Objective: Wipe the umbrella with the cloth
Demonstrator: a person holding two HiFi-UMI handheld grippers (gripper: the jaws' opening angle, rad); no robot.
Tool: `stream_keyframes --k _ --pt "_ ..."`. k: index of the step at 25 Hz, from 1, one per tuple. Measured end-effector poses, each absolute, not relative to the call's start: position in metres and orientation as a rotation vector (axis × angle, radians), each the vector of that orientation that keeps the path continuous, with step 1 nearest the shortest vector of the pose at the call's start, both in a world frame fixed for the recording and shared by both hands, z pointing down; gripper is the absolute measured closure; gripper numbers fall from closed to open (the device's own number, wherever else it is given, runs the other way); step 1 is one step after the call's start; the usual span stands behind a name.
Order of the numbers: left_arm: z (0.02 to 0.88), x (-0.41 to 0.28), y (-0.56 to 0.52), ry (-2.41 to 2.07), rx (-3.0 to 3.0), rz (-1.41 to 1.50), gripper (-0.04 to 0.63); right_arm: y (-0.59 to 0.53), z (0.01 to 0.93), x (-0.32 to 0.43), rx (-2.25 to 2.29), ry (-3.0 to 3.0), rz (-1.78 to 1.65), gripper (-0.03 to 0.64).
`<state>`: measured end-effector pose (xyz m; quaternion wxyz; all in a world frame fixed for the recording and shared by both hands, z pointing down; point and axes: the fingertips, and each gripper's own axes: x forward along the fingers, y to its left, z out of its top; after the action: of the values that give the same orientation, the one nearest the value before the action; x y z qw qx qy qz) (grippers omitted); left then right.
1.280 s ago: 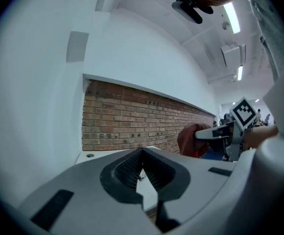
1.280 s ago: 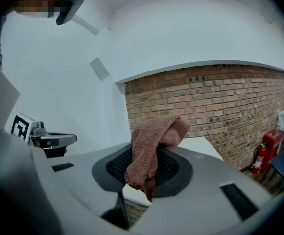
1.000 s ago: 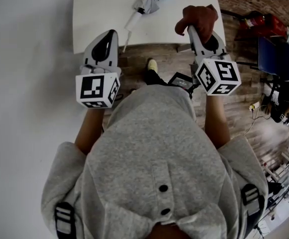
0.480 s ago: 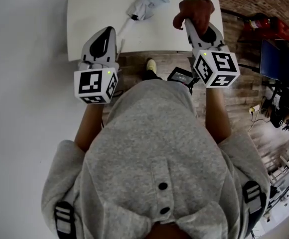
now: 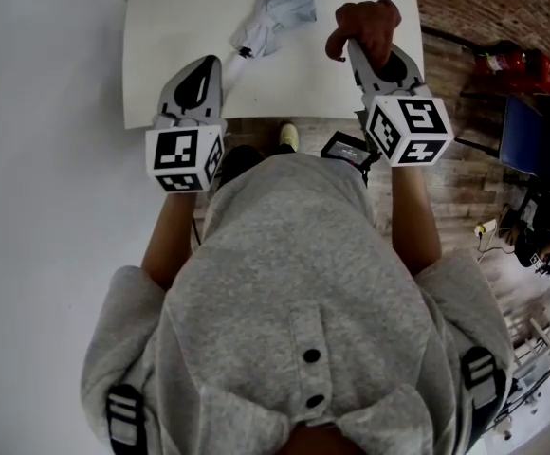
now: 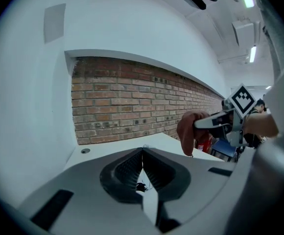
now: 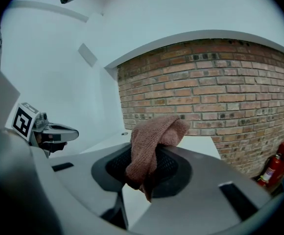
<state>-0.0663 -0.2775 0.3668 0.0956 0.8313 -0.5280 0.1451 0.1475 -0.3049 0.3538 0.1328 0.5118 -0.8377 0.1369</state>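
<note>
Both move in closer, left hand-held gripper [image 6: 143, 150] closed empty, right one [image 7: 143, 173] pinching cloth [image 7: 154, 138]; drag it flat along the umbrella [image 5: 277, 9].

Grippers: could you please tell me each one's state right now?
Left gripper: closed, holding nothing.
Right gripper: closed on the cloth.

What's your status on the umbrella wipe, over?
Left gripper shut, empty. Right gripper shut on brown woven cloth. Folded grey umbrella lies on white table, untouched. Nothing between.
</note>
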Motion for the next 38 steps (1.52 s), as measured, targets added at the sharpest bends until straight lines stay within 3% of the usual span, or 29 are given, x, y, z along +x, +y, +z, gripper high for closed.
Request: stream_keyframes --k 16,25,38 --pt "0.486 -0.065 -0.294 -1.355 2.310 0.801 0.577 -0.361 0.407 0.155 1.422 -2.387 0.380 0.526" --pt "0.538 -0.068 -0.306 -1.251 2.227 0.943 0.448 -0.378 0.438 0.151 1.385 -2.337 0.390 0.526" --pt "0.577 -0.067 -0.310 -1.151 2.183 1.032 0.436 -0.391 0.467 0.137 1.347 -2.289 0.399 0.525"
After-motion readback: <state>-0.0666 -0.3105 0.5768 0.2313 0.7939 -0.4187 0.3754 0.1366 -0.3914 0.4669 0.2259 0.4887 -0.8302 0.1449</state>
